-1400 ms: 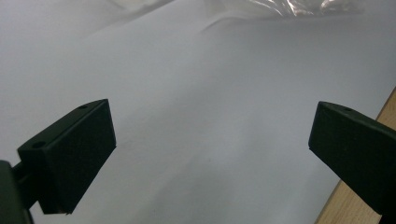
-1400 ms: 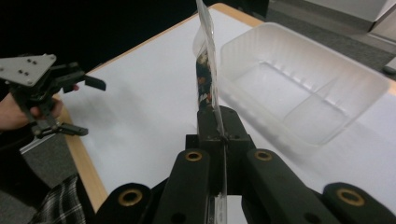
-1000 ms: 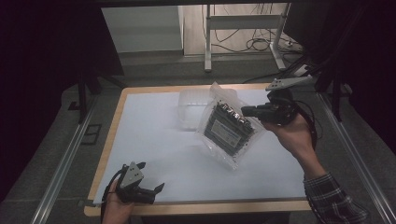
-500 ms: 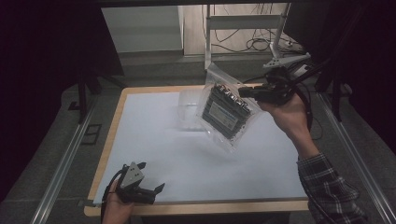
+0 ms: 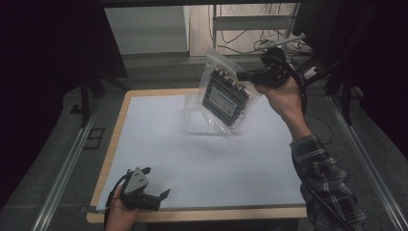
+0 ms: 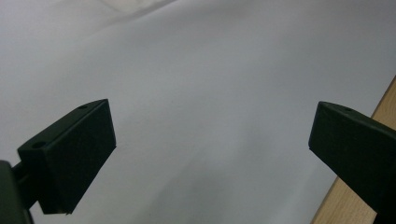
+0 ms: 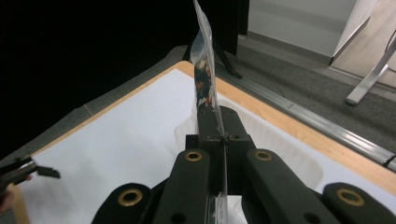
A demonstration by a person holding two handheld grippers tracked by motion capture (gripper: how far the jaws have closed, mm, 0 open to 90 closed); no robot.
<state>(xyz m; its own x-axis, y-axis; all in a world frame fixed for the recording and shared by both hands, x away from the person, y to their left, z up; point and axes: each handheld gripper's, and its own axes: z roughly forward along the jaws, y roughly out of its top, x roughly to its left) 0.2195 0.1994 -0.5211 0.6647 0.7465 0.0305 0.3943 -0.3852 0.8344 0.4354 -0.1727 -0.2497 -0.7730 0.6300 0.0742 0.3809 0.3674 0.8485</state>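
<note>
High view: left gripper (image 5: 156, 196) idle at near table edge, jaws spread | right gripper (image 5: 253, 75) pinching clear plastic bag with black ridged device (image 5: 225, 96) aloft over far side of white-covered wooden table (image 5: 202, 159) | step: lifting | next: steady carry, gentle set-down.

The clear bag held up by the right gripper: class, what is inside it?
Inside the bag sits a flat black device with a pale label and a row of connectors along its top edge. Its back is hidden. The right gripper pinches the bag's edge.
</note>
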